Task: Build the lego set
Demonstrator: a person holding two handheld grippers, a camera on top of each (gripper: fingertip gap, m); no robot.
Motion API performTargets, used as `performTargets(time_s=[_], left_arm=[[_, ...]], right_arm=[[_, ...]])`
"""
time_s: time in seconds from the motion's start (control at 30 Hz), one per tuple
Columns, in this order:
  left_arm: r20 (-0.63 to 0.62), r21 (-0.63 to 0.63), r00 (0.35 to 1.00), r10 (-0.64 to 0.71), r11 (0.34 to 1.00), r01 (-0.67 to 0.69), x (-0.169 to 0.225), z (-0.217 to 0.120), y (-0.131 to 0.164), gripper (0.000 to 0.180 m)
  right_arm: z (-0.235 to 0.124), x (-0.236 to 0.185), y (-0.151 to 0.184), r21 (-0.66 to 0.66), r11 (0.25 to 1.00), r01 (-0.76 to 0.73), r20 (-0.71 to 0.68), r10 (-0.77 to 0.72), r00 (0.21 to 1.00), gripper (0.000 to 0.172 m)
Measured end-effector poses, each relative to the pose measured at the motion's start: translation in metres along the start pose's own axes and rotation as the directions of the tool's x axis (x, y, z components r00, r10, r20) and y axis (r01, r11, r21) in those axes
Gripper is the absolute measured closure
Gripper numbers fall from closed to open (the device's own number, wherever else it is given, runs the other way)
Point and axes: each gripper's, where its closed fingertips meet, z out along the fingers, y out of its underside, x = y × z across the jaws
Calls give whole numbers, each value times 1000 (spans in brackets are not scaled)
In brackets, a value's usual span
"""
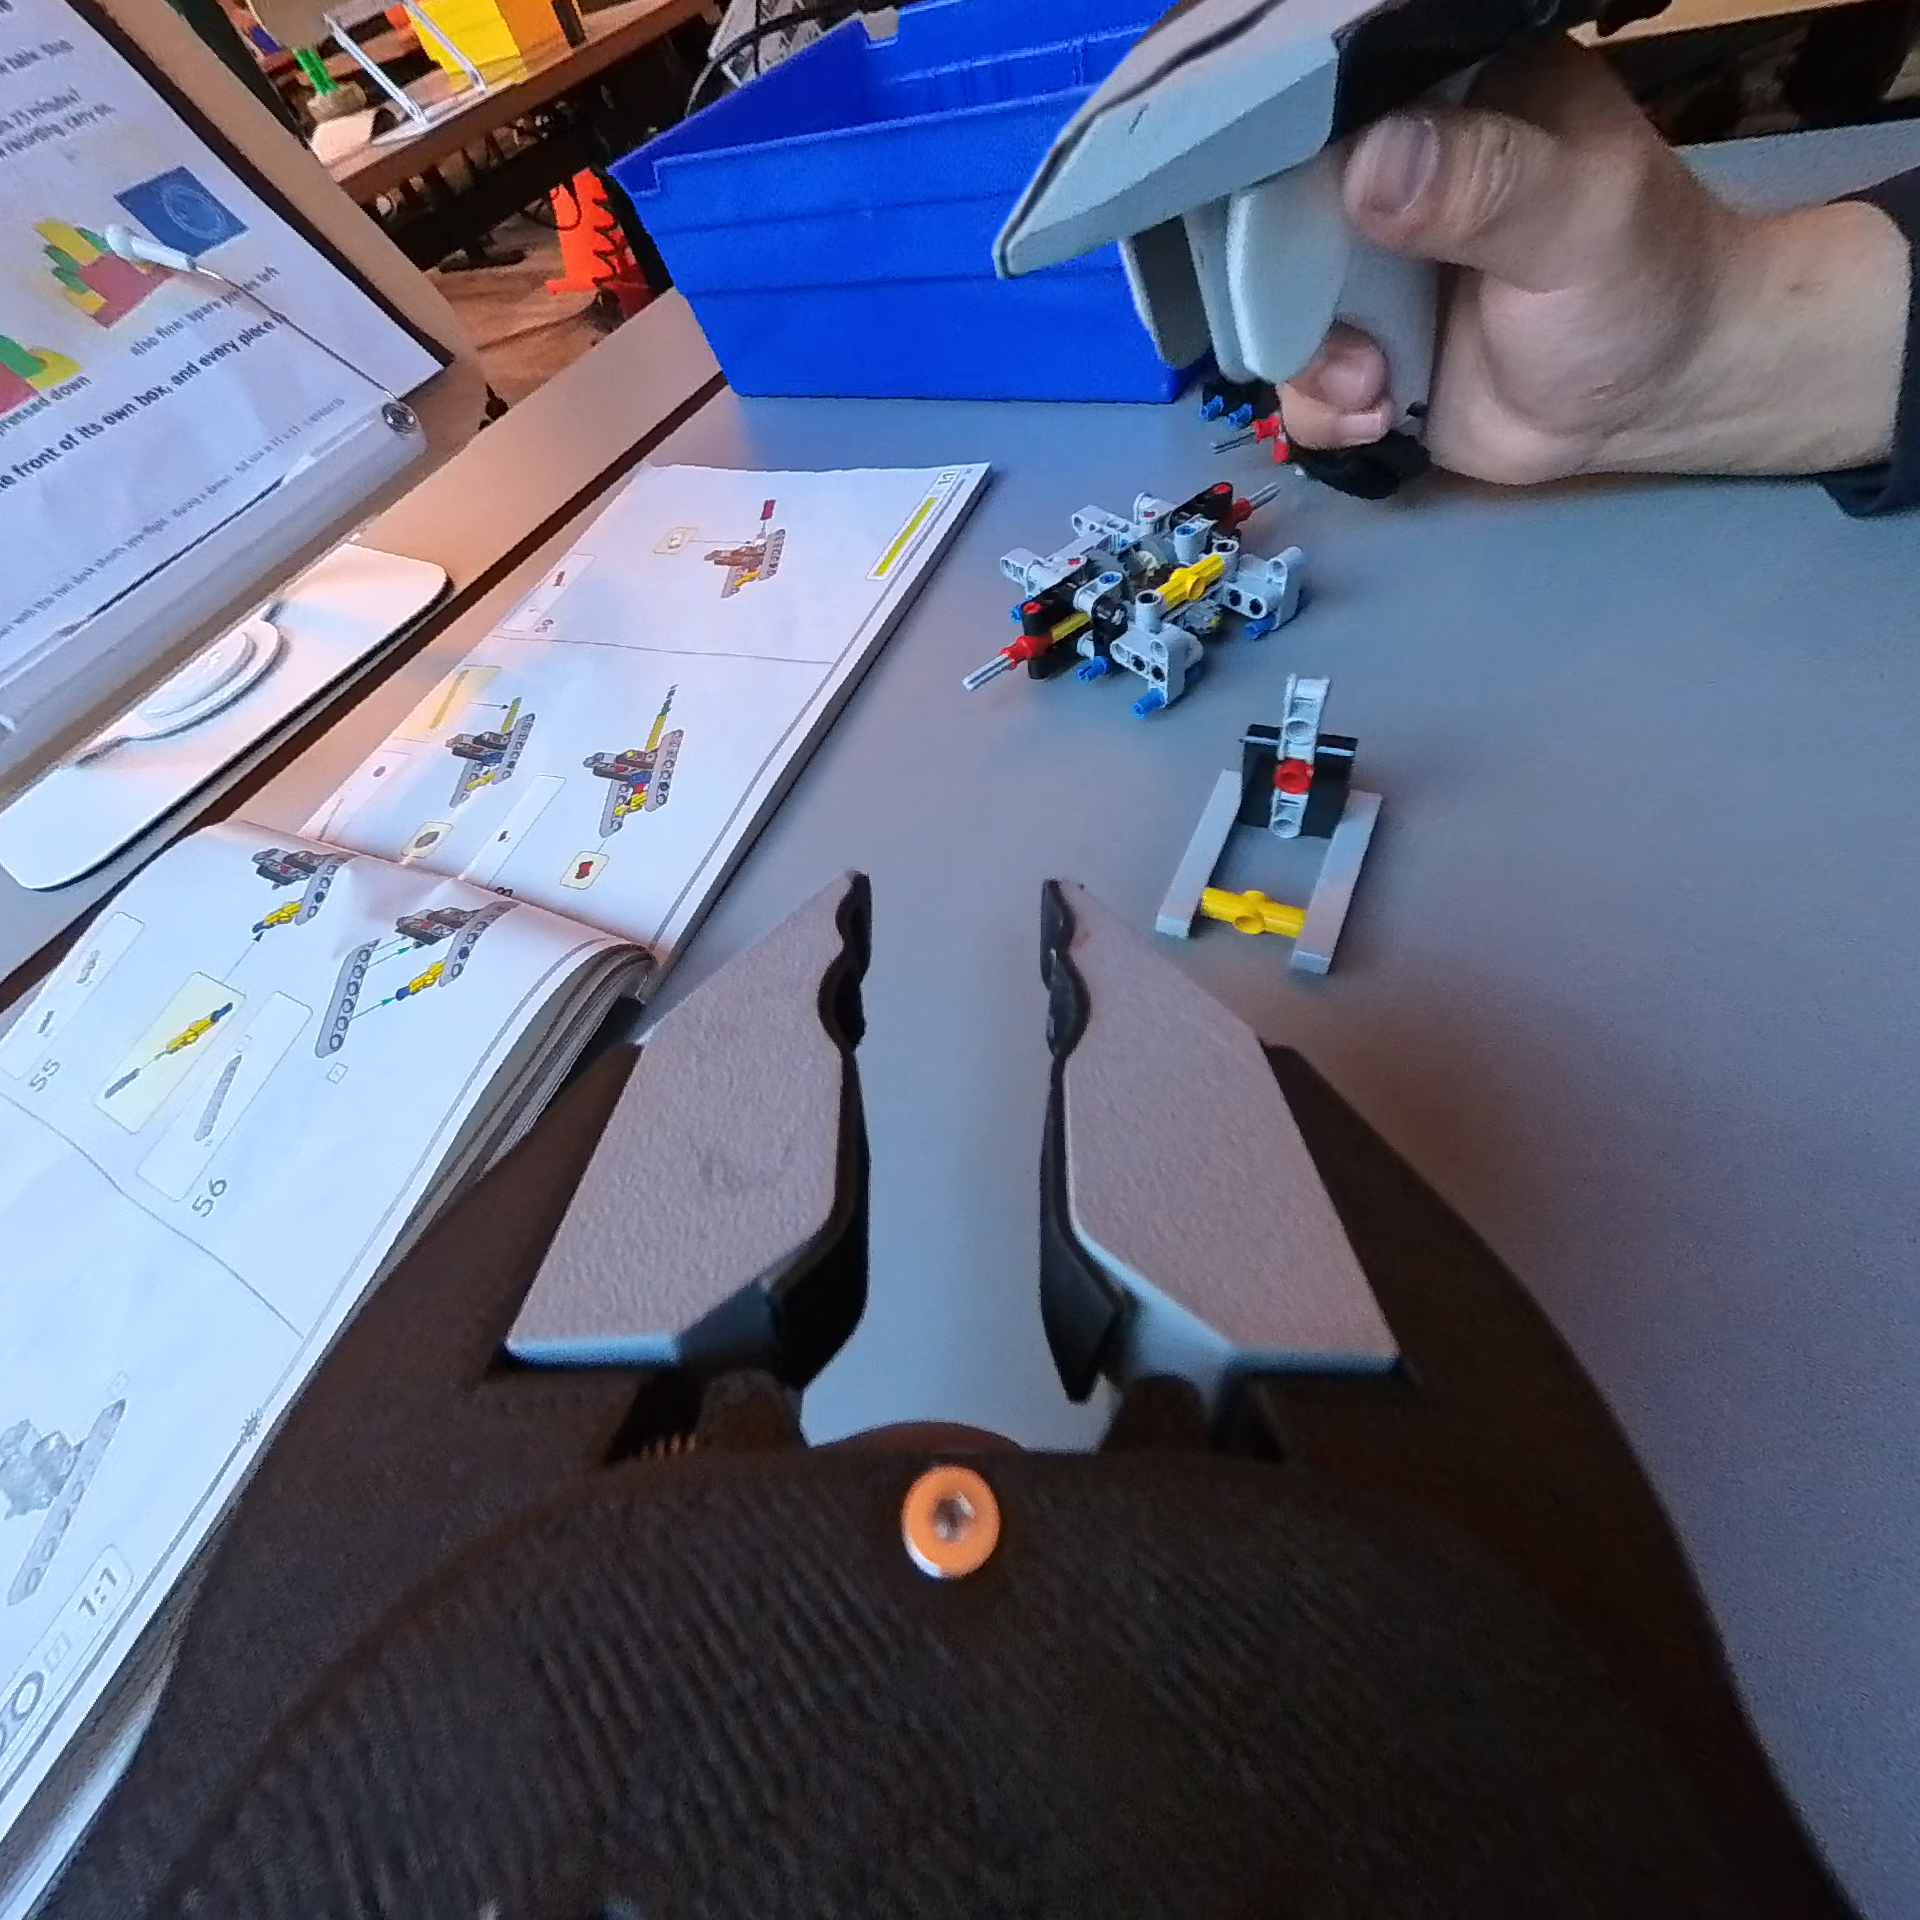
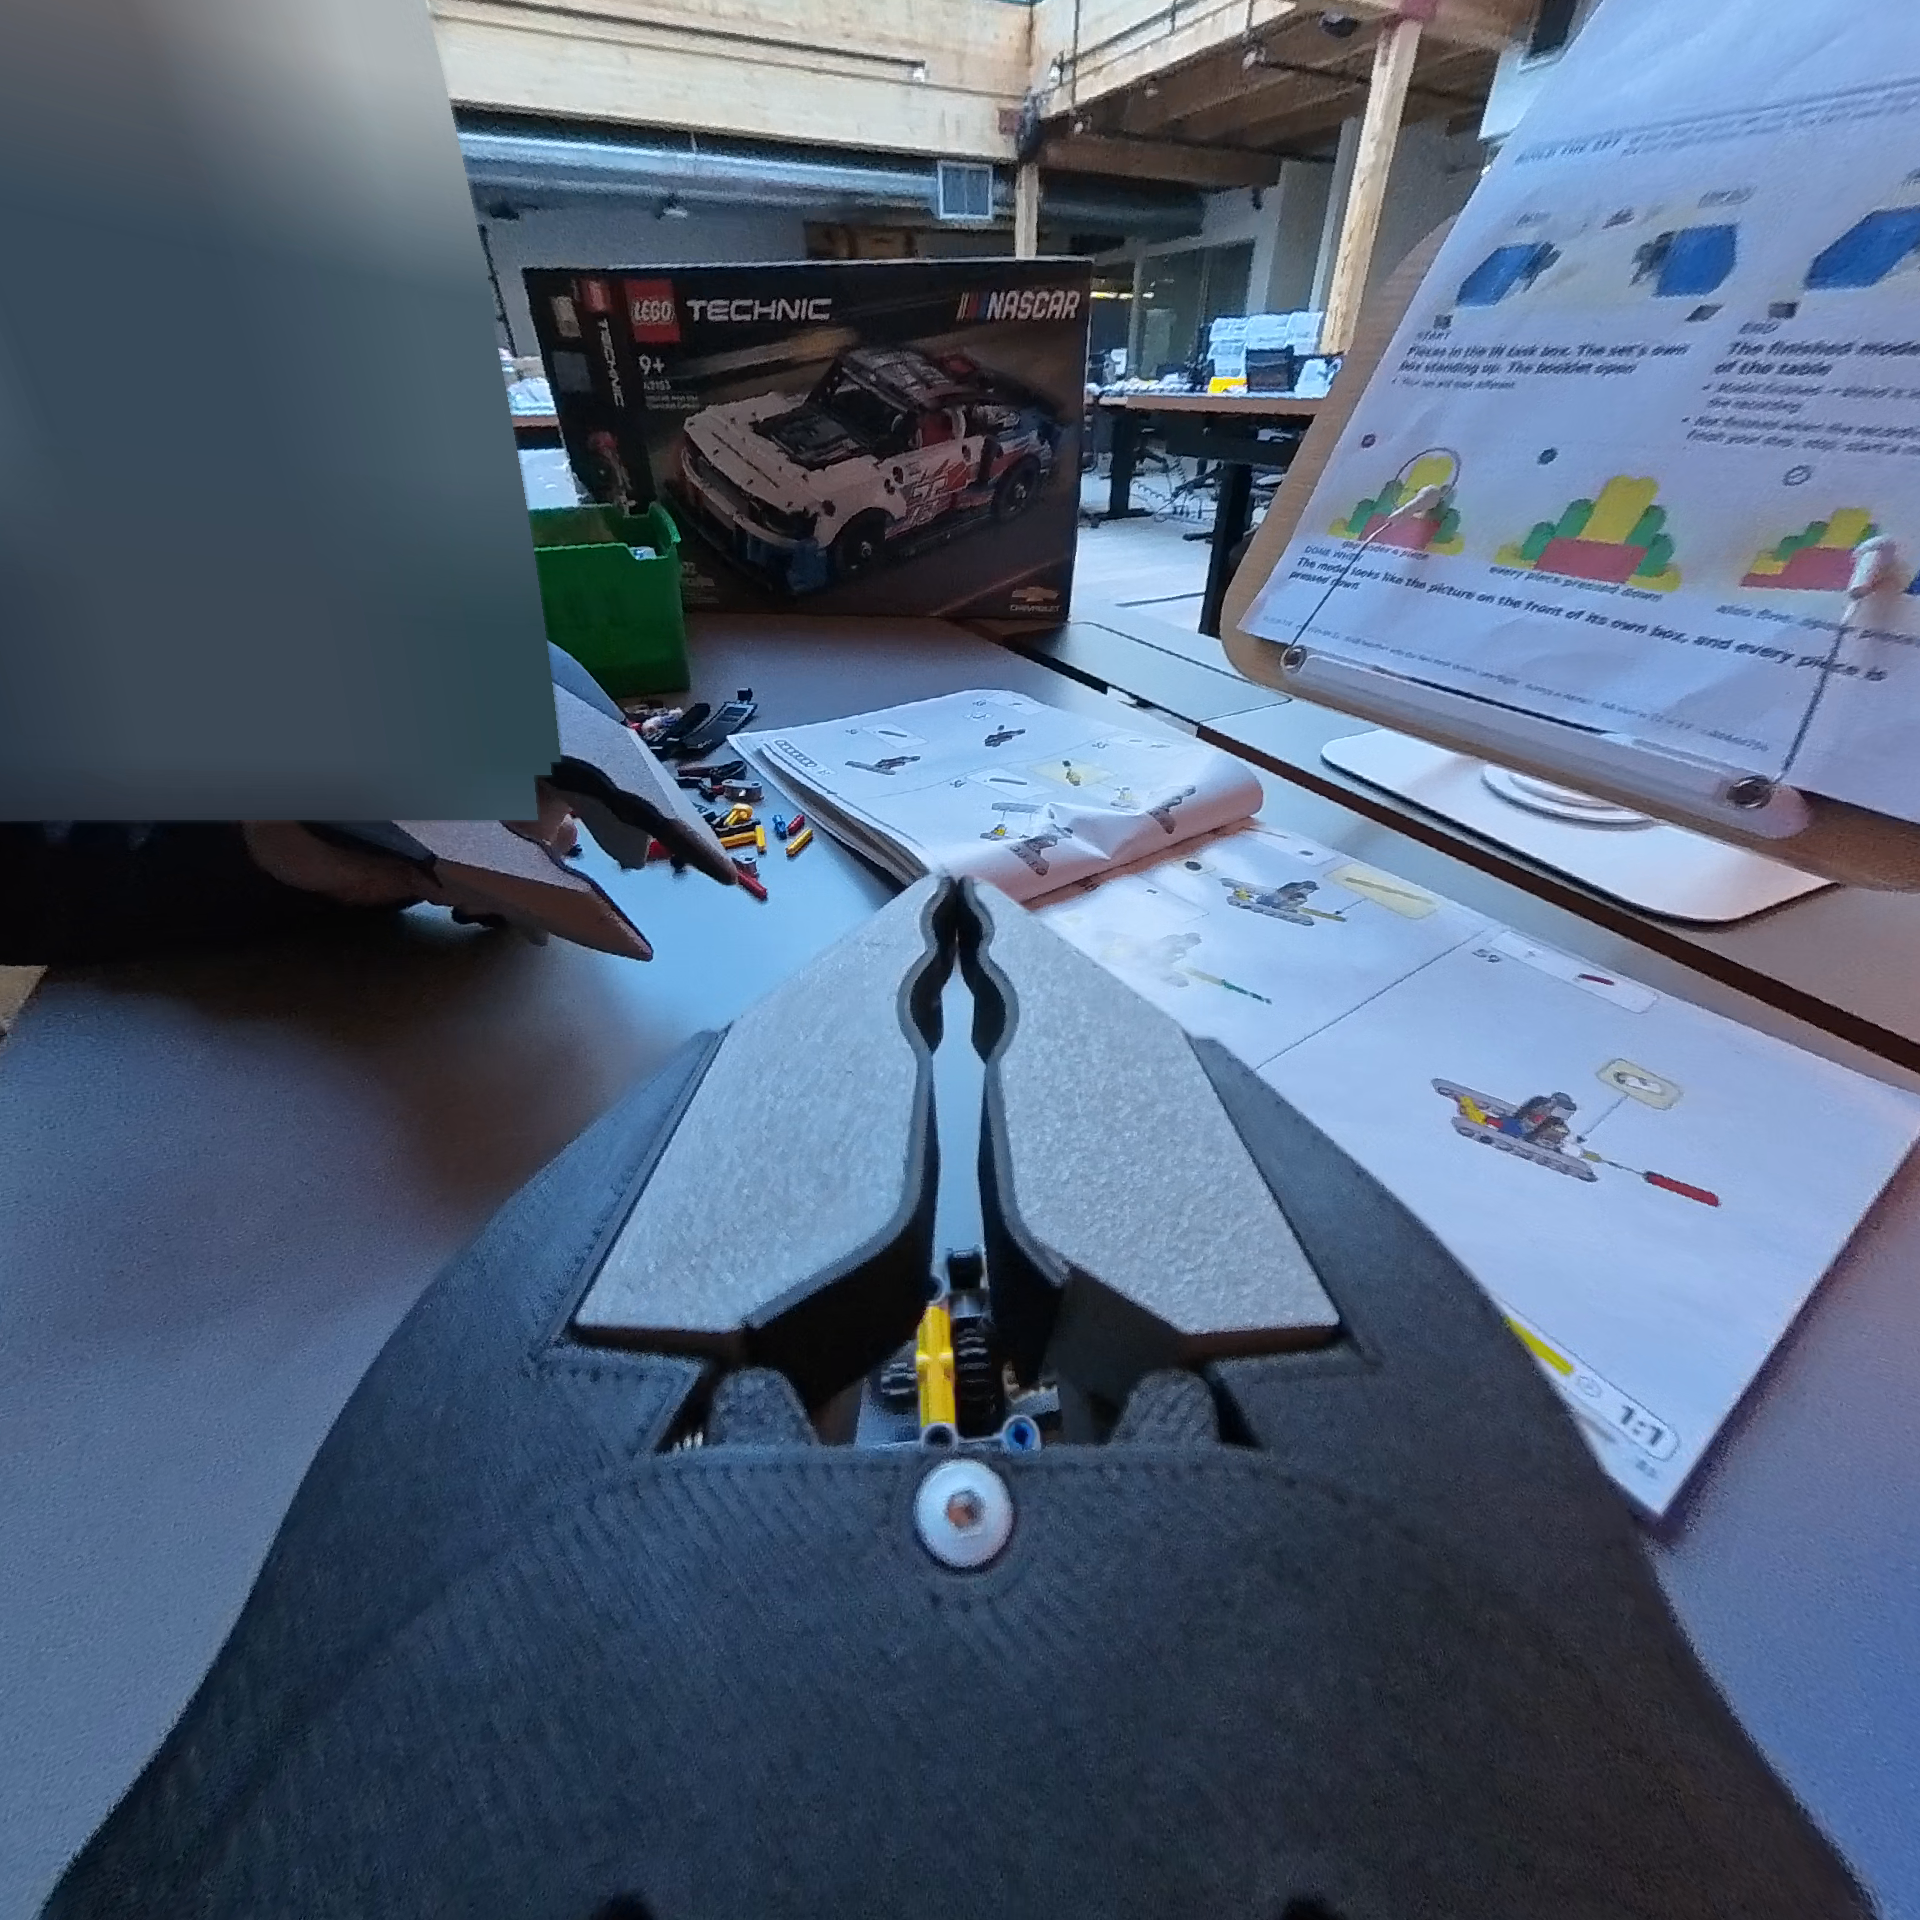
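Claws first: the left claw (image 1: 951, 894) hangs low over the bare grey desk (image 1: 1558, 1143) with its two grey fingers (image 1: 769, 1039) apart and only desk between them. Just to its left lies the open white paper building booklet (image 1: 416, 883). A little way ahead on its right sits a small grey frame of toy bricks with a yellow bar and a black block (image 1: 1273, 842). Farther off is a bigger knot of grey, black, yellow and blue toy bricks (image 1: 1153, 592). Past that stands a blue plastic bin (image 1: 883, 239).

The right claw (image 2: 956, 888) has its tips pressed together, and nothing shows between them. A hand (image 1: 1621, 301) holds it up above the far right of the desk, by the blue bin. Under its body a bit of the brick knot shows. The open booklet lies just ahead and to its right. Far off stand a dark cardboard box with a white toy car picture (image 2: 821, 436) and a green plastic bin (image 2: 613, 597). Small loose red, yellow and black toy pieces (image 2: 727, 800) lie near them. A white sheet with pictures on a wooden stand (image 2: 1621, 436) is at the far right.
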Motion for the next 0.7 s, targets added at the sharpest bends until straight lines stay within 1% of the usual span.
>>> performTargets(time_s=[0.07,0.23,0.37,0.7], left_arm=[[-10,-9,1000,-9,1000,9,1,1,2,150],[-26,-21,1000,-1,1000,1,6,3,3,151],[-35,-27,999,16,1000,-17,10,4,3,151],[-21,-12,999,34,999,-35,9,0,-2,151]], right_arm=[[1,-4,1,-7,1000,-1,22,2,1000,172],[1,-13,2,-25,998,56,46,-55,997,172],[2,-22,3,-33,998,59,91,-56,994,172],[4,-30,6,-51,995,82,128,-75,989,172]])
